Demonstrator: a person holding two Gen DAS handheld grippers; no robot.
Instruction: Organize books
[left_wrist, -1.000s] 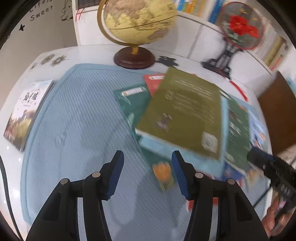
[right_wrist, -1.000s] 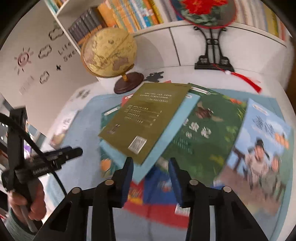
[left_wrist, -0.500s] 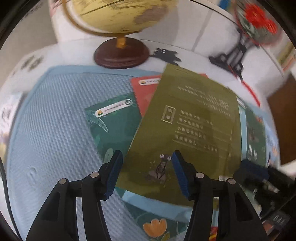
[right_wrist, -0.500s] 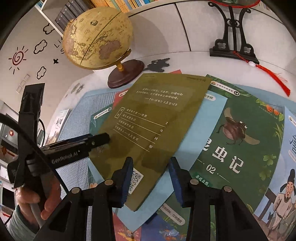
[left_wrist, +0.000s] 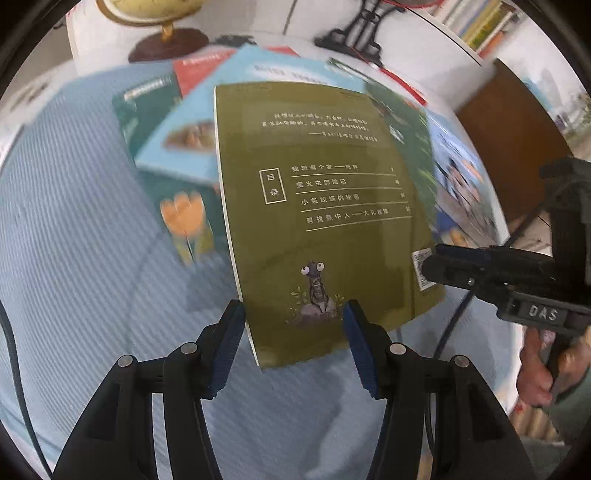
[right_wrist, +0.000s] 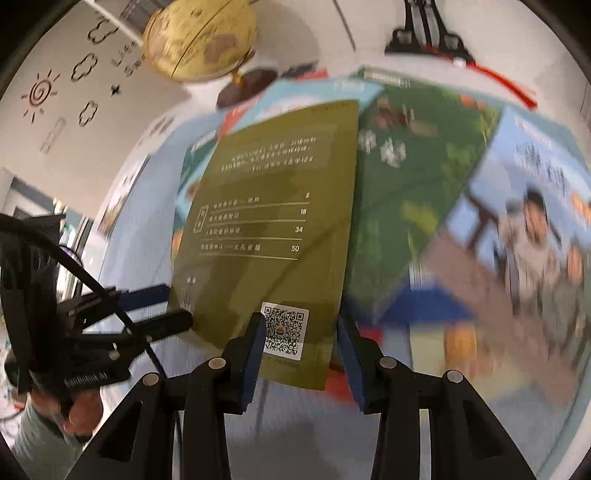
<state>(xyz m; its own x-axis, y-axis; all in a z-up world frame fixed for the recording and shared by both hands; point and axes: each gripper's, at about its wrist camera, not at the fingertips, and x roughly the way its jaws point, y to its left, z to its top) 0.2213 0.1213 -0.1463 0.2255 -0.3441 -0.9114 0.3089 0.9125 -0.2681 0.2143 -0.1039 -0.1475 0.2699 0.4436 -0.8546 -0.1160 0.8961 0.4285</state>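
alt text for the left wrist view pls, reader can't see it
An olive-green book, back cover up with a contents list and a cartoon insect, tops a loose pile of picture books on a light blue mat. The left gripper hangs open at its near edge; the right gripper comes in from the right. A globe stands behind.

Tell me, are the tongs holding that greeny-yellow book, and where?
Cannot tell for sure. The olive book has its near edge between the left tongs and its QR-code corner between the right tongs, but no pinch shows.
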